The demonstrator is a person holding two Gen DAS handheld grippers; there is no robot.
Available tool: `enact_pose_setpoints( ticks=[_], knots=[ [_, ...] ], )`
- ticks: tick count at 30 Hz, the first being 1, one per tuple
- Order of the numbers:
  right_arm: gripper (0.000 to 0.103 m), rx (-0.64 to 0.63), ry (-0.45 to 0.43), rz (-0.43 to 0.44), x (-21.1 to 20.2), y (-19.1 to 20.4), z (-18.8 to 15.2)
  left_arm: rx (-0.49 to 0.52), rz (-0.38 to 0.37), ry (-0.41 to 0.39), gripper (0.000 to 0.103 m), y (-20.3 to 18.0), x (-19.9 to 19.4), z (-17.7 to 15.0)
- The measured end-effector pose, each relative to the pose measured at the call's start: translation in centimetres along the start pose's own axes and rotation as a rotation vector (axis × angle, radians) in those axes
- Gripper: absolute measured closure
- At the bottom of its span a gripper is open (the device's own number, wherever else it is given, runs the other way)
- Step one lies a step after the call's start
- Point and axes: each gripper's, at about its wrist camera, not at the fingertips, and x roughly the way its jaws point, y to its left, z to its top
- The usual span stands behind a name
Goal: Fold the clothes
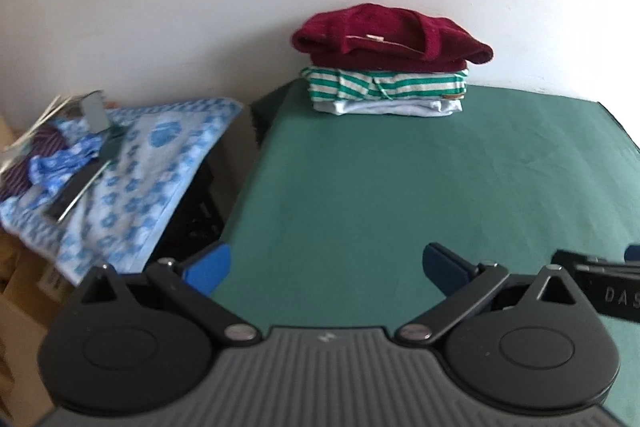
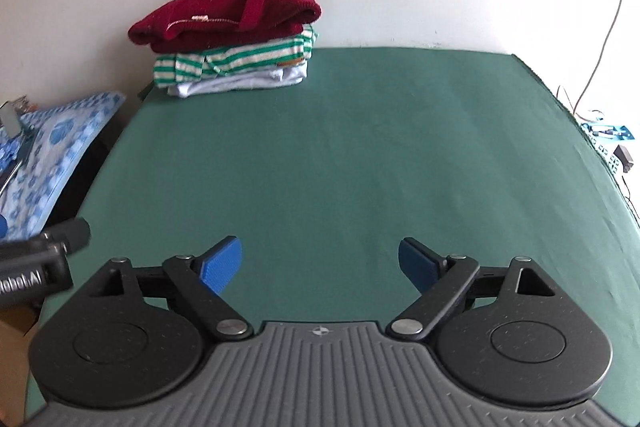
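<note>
Ahead, bare green tabletop (image 2: 340, 155) beyond spread tongs (image 2: 320, 265).

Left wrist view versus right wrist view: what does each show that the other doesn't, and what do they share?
Only the left wrist view shows the striped purple garment heaped at the far left on the blue floral cloth.

Only the right wrist view shows the wall cable and the blue clutter past the table's right edge.

Both show the green table, the folded stack topped by a maroon sweater, and open, empty claws: left claw, right claw.
</note>
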Motion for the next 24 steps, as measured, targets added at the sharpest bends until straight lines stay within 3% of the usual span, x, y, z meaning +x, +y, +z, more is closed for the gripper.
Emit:
enact_pose_setpoints(
  ticks=[9,17,24],
  knots=[
    [0.013,-0.016,-0.003,0.088,-2.4,-4.1,-2.2,-0.010,0.115,0.006,0.001,-2.6,-4.5,-3.1],
    [0.013,-0.044,-0.032,0.093,-3.6,-3.1,-2.8,0.026,0.108,-0.016,0.001,-3.0,-6.7,-4.2],
    [0.013,0.028,-0.062,0.001,-4.0,-1.4,-2.5,0.045,0.056,-0.020,0.001,-0.1,-6.5,-3.1]
  ],
)
